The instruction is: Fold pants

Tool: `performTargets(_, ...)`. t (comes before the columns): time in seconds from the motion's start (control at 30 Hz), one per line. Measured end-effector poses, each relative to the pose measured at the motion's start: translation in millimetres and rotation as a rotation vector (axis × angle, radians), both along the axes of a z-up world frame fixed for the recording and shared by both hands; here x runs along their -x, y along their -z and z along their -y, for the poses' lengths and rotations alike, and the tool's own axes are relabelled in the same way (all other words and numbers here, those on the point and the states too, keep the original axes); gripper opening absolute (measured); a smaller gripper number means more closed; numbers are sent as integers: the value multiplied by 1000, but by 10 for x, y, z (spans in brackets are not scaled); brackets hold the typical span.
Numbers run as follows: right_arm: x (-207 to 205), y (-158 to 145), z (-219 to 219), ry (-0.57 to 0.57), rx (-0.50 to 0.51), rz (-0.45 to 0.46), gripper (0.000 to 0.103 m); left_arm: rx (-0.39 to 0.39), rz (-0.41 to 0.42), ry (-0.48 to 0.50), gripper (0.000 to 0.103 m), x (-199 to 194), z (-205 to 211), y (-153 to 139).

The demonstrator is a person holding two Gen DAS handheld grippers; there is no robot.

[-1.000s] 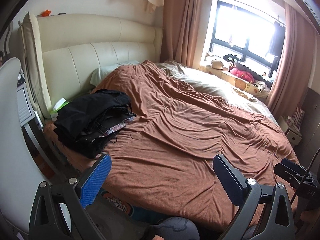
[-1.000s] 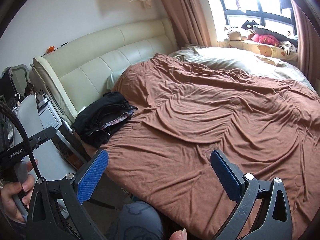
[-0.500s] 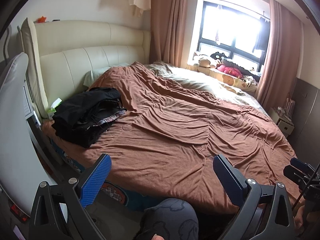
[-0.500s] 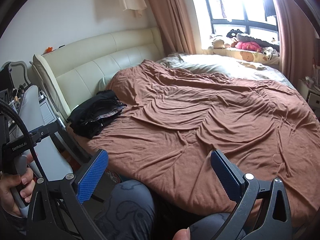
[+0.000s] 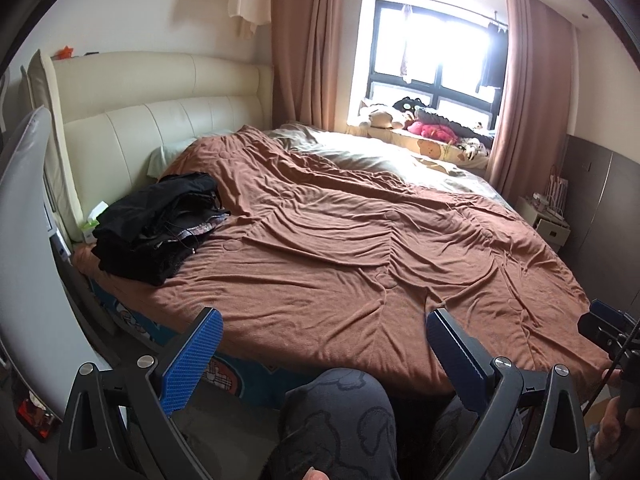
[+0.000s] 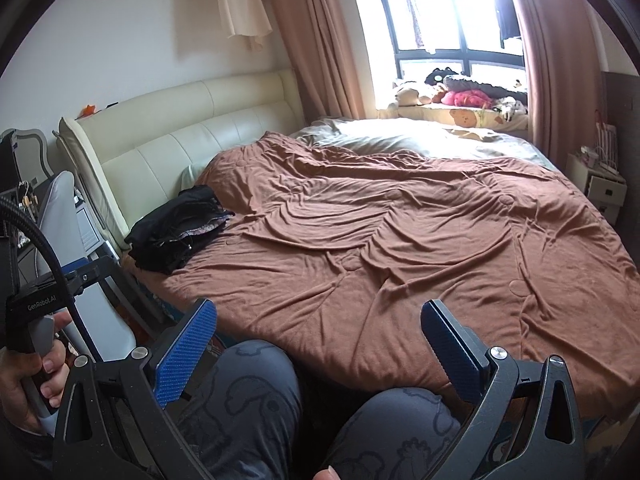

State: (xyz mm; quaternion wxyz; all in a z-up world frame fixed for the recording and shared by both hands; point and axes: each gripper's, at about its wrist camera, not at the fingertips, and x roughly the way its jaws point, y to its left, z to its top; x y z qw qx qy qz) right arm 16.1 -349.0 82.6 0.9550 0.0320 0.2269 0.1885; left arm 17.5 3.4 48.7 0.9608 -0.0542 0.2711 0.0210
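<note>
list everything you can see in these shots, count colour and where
pile of dark clothes: one pile, black with a patterned layer, near corner of the bed by the headboard
blanket: one, brown, spread wrinkled over the bed
sheet: one, pale, window side of the bed
headboard: one, cream, padded
curtains: two, dusty pink, either side of the window
soft toys: several, mixed colours, on the window ledge
nightstand: one, white, far side of the bed
left gripper: blue pads, open, empty, short of the bed edge
right gripper: blue pads, open, empty
knees: two, grey patterned trousers, below the grippers
</note>
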Motion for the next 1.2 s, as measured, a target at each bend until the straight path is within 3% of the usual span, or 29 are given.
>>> performTargets(0.53,223,154,-86,64,70,25,103,-32,39,51,102,117,199,57)
performTargets(1.2,181,201,-52,86,59,8,103,-45,27,54,103,118,226,110)
